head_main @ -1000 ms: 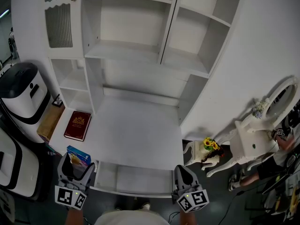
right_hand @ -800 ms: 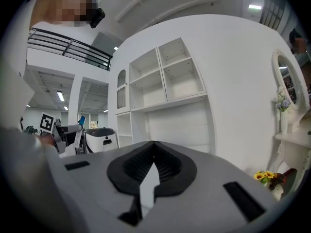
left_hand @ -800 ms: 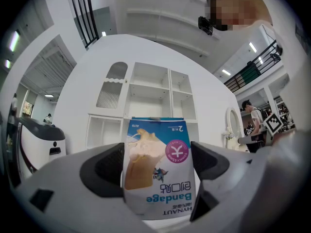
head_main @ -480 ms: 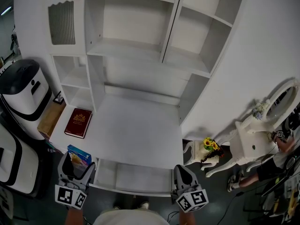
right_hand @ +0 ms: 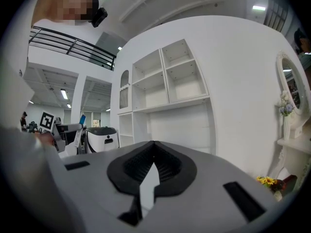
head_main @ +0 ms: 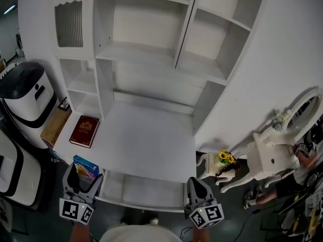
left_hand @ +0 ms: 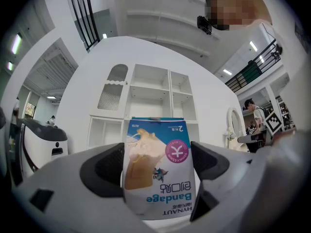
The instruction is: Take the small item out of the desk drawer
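Observation:
My left gripper (head_main: pixel 81 179) is shut on a small blue and white bandage box (head_main: pixel 85 167), held at the desk's front left corner. In the left gripper view the box (left_hand: pixel 158 166) stands upright between the two dark pads (left_hand: pixel 104 171), pressed on both sides. The open white drawer (head_main: pixel 115 188) lies under the desk's front edge between my two grippers, and its visible floor shows nothing in it. At the drawer's right front corner my right gripper (head_main: pixel 198 186) is shut. In the right gripper view its pads (right_hand: pixel 167 166) meet with nothing between them.
A dark red book (head_main: pixel 84 131) lies on the left of the white desktop (head_main: pixel 146 140). The white shelf unit (head_main: pixel 151 34) rises behind. A black and white machine (head_main: pixel 25 95) stands at the left. A yellow flower pot (head_main: pixel 225 157) and a white vanity table (head_main: pixel 272 147) stand at the right.
The head view has shifted slightly, so the desk sits a little lower in the picture. Both grippers and the bandage box keep their places.

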{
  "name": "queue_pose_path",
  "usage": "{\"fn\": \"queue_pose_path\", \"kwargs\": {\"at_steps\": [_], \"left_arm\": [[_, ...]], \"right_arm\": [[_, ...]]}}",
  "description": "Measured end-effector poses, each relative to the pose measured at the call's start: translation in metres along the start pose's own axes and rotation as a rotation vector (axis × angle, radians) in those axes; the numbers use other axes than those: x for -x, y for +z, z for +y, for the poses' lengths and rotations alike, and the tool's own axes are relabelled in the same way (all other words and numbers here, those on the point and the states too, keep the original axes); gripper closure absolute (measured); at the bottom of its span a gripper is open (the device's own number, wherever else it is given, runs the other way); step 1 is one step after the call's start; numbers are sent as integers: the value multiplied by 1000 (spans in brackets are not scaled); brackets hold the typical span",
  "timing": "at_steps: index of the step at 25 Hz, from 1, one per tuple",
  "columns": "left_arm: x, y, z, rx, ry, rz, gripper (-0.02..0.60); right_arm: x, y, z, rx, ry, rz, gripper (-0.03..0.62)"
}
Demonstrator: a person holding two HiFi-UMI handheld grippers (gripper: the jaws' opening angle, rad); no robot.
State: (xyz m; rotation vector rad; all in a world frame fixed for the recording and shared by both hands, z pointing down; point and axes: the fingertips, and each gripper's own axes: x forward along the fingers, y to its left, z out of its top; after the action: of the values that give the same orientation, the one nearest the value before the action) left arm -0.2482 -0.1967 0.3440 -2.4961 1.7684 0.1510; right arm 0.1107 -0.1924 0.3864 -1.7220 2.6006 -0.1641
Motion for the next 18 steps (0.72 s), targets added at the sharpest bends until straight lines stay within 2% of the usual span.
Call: {"fn": "queue_pose_path", "kwargs": {"at_steps": [18], "left_arm": [[-1,-7,-7,3,3,20,149]], "right_arm": [[2,-1,-8,2,-6,1,585]]}}
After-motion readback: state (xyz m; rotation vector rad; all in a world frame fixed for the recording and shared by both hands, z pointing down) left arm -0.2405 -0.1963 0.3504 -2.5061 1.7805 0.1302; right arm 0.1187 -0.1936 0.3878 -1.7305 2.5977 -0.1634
